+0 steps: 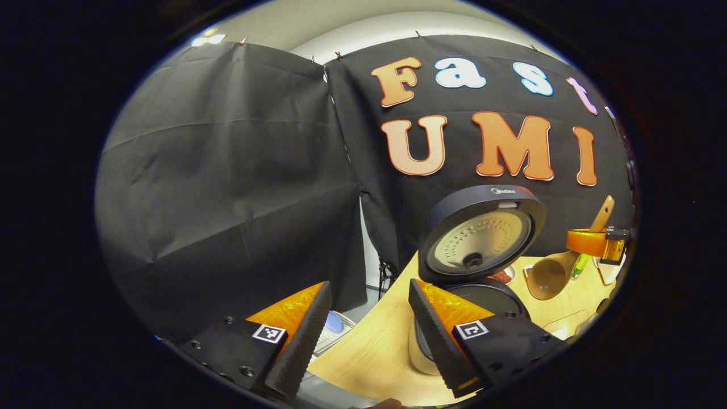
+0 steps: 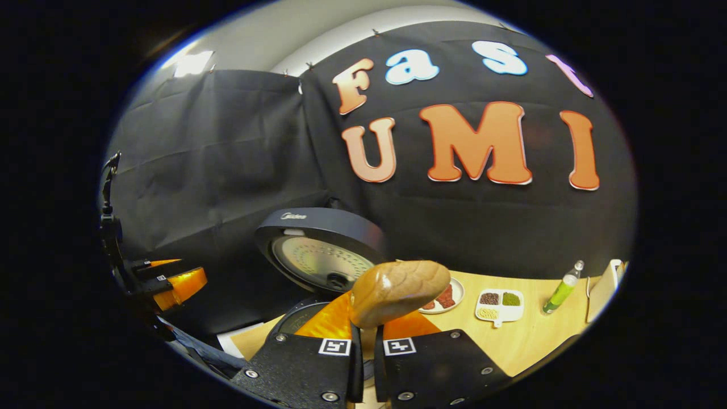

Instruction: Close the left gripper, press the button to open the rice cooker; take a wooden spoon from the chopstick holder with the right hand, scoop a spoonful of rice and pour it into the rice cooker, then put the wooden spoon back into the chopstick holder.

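Note:
The rice cooker (image 1: 483,295) stands on the wooden table with its round lid (image 1: 480,238) swung up. My left gripper (image 1: 369,289) is open with nothing between its fingers, low and to the left of the cooker. In the left gripper view, to the right of the lid, my right gripper (image 1: 596,244) holds the wooden spoon (image 1: 548,275) bowl-down, and the bowl looks bare. In the right gripper view my right gripper (image 2: 363,326) is shut on the wooden spoon (image 2: 397,291), whose rounded back faces the camera in front of the cooker's lid (image 2: 318,250). The left gripper (image 2: 170,284) shows at the far left.
Beyond the spoon on the table (image 2: 528,335) lie a round plate (image 2: 446,298) of reddish food, a white divided dish (image 2: 500,304) of grains, a green bottle (image 2: 562,292) and a white object (image 2: 605,289) at the right edge. The table's left edge (image 1: 363,352) drops off near my left gripper.

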A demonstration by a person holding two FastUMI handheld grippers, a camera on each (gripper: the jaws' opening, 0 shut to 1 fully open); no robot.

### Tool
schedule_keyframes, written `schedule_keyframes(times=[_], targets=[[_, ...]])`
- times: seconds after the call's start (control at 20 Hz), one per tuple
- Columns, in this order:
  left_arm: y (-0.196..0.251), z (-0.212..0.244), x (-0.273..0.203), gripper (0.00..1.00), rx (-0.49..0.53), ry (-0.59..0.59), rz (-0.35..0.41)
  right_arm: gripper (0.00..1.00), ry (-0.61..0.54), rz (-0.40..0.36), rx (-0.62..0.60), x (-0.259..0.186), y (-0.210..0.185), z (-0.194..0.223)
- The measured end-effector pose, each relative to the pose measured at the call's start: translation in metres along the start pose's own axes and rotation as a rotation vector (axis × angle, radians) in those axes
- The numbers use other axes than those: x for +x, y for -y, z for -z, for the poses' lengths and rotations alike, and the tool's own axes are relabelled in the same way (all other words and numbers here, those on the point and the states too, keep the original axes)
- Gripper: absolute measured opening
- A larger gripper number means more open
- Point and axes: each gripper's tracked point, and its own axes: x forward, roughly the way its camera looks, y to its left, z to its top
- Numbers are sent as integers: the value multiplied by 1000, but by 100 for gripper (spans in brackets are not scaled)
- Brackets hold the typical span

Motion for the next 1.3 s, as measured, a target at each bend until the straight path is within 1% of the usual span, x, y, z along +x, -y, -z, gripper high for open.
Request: schedule_keyframes(times=[0.15, 0.25, 0.4, 0.6, 0.65, 0.7, 0.75, 0.85, 0.9, 1.05, 1.2, 1.3], targets=[[13, -7, 1, 93, 16, 6, 17, 7, -9, 80, 67, -29, 46, 8], [23, -13, 1, 93, 14, 11, 28, 7, -12, 166, 118, -52, 85, 20], [41, -21, 1, 93, 15, 17, 50, 7, -43, 270, 210, -85, 135, 48], [69, -23, -2, 93, 48, 20, 79, 7, -59, 403, 256, -126, 193, 68], [75, -25, -4, 89, 66, 28, 84, 7, -58, 427, 266, -135, 204, 71], [82, -28, -5, 93, 80, 36, 94, 7, -59, 452, 274, -144, 215, 75], [90, -29, -7, 93, 88, 41, 106, 7, -65, 479, 279, -154, 226, 82], [103, -31, -9, 84, 95, 42, 125, 7, -80, 526, 287, -171, 246, 94], [108, -33, -9, 100, 98, 42, 130, 7, -86, 549, 294, -181, 256, 100], [118, -37, -12, 100, 99, 46, 132, 7, -98, 618, 329, -207, 283, 118], [127, -42, -14, 100, 108, 50, 136, 7, -125, 634, 364, -218, 291, 140], [133, -47, -15, 92, 112, 56, 138, 7, -151, 637, 372, -220, 291, 156]])
